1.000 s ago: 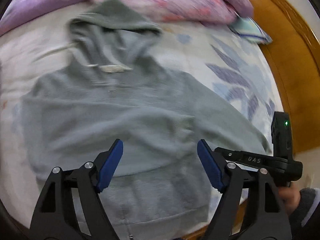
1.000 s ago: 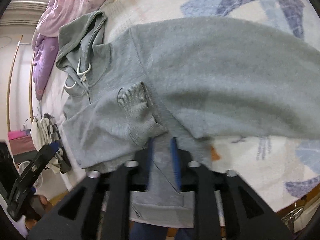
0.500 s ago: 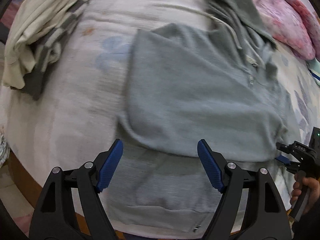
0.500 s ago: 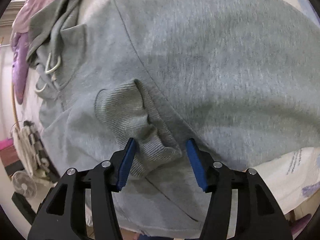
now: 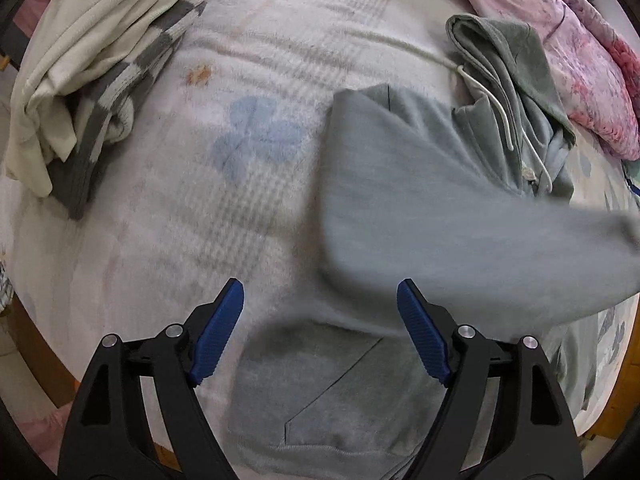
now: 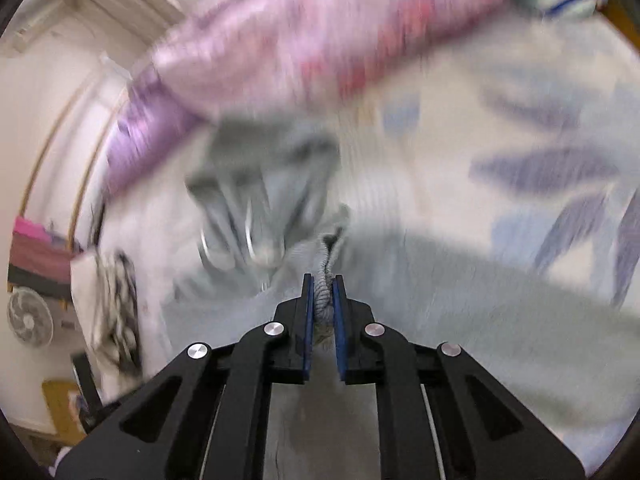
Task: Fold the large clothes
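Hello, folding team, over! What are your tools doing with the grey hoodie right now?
Right tool closing on the hoodie's ribbed cuff. Left tool open, empty, above the grey hoodie. Pile of clothes off to the side, not blocking.

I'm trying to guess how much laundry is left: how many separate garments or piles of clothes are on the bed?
2. A grey hoodie lies spread on the near right. A cream and grey pile sits at the far left edge; how many pieces it holds can't be told.

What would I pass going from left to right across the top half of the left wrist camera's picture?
Cream and grey checked clothes pile → blue flower print on the blanket → grey hoodie's hood → pink floral quilt.
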### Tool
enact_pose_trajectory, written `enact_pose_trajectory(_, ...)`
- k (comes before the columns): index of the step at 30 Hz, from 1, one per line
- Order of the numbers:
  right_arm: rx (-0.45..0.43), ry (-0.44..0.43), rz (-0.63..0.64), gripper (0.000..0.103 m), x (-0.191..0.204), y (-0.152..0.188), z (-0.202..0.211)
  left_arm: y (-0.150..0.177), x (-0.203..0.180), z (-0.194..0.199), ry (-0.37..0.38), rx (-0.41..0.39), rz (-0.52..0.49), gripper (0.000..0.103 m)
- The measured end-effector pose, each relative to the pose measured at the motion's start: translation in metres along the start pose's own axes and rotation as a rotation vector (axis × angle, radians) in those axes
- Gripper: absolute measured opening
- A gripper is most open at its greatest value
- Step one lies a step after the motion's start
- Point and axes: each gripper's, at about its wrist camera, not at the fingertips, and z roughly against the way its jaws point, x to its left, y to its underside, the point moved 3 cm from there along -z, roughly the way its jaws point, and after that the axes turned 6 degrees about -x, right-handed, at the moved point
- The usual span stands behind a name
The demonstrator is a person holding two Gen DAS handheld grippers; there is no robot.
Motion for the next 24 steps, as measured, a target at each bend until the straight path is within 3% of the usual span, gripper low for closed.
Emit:
enact_pose_trajectory(3,0.077,0.075,-0.044,0.008,-0.034,0.014,-0.020,-0.001,-0.002,-0.008,-0.012,0.017,-0.010,0.081)
enact_pose_trajectory(6,0.217,0.172,-0.105,0.008,-0.076,0.058,-0.055,0.001,-0.005,-0.018,-0.025,0.039,-0.014,0.081)
enact_pose_trajectory(8,0.264,0.225,-0.140,0.008,-0.094,0.083,-0.066,0.001,-0.007,-0.023,-0.028,0.054,-0.025,0.081)
enact_pose_trajectory(13,0.221,0.204,-0.265,0.008,-0.116,0.098,-0.054,0.001,-0.017,-0.026,-0.047,0.063,-0.087,0.081)
enact_pose_trajectory(18,0.127,0.196,-0.257,0.009,-0.121,0.074,-0.042,-0.001,-0.038,-0.018,-0.010,0.060,-0.140,0.081)
enact_pose_trajectory(21,0.185,0.261,-0.241,0.010,-0.124,0.072,-0.053,-0.004,-0.057,-0.013,-0.012,0.043,-0.207,0.081)
enact_pose_trajectory(24,0.266,0.323,-0.260,0.023,-0.136,0.087,-0.065,-0.001,-0.074,-0.015,-0.007,0.050,-0.230,0.081)
